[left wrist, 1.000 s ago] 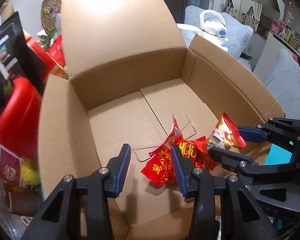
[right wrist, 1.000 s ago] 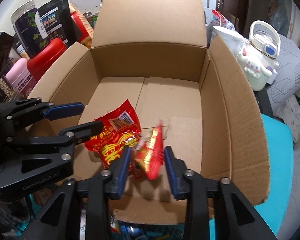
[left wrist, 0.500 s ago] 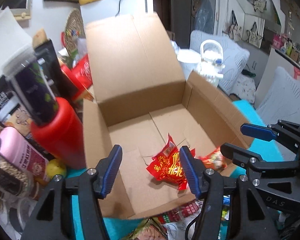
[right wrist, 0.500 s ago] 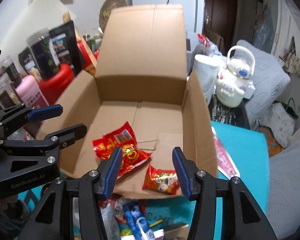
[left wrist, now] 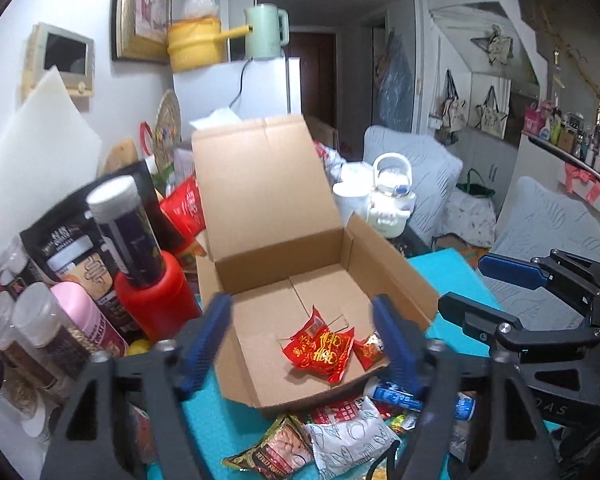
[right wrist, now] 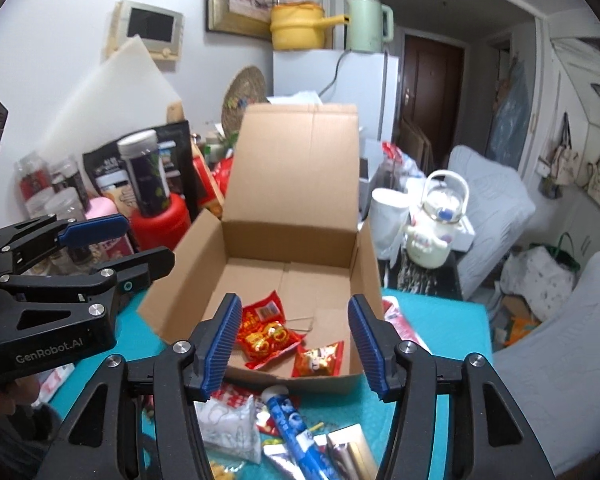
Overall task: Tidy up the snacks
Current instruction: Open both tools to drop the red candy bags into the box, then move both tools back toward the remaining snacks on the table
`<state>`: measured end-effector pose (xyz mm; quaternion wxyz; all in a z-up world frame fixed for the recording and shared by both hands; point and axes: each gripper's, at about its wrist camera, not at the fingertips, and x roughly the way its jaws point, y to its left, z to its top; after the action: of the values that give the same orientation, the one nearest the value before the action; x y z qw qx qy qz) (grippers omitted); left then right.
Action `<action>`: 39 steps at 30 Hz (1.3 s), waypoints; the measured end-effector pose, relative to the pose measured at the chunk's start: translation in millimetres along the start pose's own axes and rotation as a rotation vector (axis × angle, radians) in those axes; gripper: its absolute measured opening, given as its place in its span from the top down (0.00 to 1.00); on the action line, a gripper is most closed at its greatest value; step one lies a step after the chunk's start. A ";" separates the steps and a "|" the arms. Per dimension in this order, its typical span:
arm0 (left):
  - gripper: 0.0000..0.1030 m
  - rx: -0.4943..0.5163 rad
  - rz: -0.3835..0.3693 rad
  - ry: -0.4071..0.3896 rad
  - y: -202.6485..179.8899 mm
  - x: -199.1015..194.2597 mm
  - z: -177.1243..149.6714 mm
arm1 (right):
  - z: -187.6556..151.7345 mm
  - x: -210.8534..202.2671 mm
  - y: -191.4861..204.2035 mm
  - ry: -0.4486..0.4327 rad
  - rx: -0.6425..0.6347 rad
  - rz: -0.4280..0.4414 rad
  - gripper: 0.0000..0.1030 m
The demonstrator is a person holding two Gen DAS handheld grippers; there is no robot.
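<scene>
Opening empty, ribbed blue left claw (left wrist: 302, 344) and right claw (right wrist: 294, 346), crinkly red snack packets (right wrist: 266, 332) in corrugated cardboard box (right wrist: 296, 184)

Dim indoor light, fisheye-bent edges, dark corners, slight motion blur

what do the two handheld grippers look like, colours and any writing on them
Both the left gripper and the right gripper have black angular plastic frames with silver bolts, and jaws lined with ribbed blue pads. White "GenRobot.AI" lettering marks the left gripper's side in the right wrist view.
</scene>
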<state>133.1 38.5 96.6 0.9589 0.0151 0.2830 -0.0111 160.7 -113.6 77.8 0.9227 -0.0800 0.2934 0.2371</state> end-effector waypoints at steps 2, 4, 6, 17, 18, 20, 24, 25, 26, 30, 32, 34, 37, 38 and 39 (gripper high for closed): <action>0.22 0.009 0.008 -0.030 -2.4 -13.8 -1.7 | -1.6 -10.6 4.0 -0.015 -0.006 -0.005 0.45; 0.22 0.014 -0.002 -0.039 -3.7 -23.8 -4.0 | -4.2 -23.6 7.6 -0.031 -0.011 -0.011 0.41; 0.22 0.018 -0.021 -0.048 -4.2 -33.7 -5.9 | -7.3 -34.6 10.8 -0.044 -0.014 -0.015 0.40; 0.21 0.036 -0.041 -0.089 3.5 -84.2 -32.0 | -29.7 -83.3 40.7 -0.081 -0.042 -0.046 0.23; 0.21 0.035 -0.043 -0.087 4.8 -85.8 -34.0 | -33.1 -86.4 43.1 -0.082 -0.044 -0.046 0.23; 0.21 0.034 -0.053 -0.074 8.6 -89.1 -40.3 | -39.6 -89.6 49.0 -0.075 -0.042 -0.044 0.21; 0.21 0.045 -0.067 -0.048 12.6 -92.9 -52.8 | -56.4 -92.9 62.5 -0.059 -0.042 -0.040 0.21; 0.21 0.050 -0.069 -0.043 13.0 -93.7 -56.1 | -60.6 -93.8 65.7 -0.056 -0.044 -0.042 0.20; 0.21 0.053 -0.072 -0.039 13.6 -94.1 -58.8 | -62.4 -93.7 68.2 -0.055 -0.047 -0.042 0.19; 0.21 0.057 -0.095 -0.006 18.4 -91.9 -72.4 | -77.9 -95.3 80.7 -0.048 -0.048 -0.047 0.17; 0.21 0.049 -0.101 0.013 21.2 -89.8 -80.1 | -85.6 -94.7 84.4 -0.040 -0.037 -0.043 0.17; 0.21 0.040 -0.111 0.030 24.9 -88.0 -87.7 | -92.4 -91.2 88.3 -0.020 -0.024 -0.034 0.16; 0.21 0.030 -0.114 0.058 29.4 -83.4 -98.4 | -103.2 -86.4 91.9 0.006 -0.003 -0.020 0.17; 0.21 0.027 -0.114 0.065 30.5 -82.0 -101.4 | -107.0 -84.9 92.9 0.011 0.004 -0.017 0.16; 0.21 0.020 -0.114 0.077 32.6 -80.1 -105.0 | -110.3 -83.8 93.4 0.016 0.010 -0.015 0.16</action>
<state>9.9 75.8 52.7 0.9450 0.0091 0.3198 -0.0681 0.0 -96.3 35.6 0.9224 -0.0797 0.3014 0.2279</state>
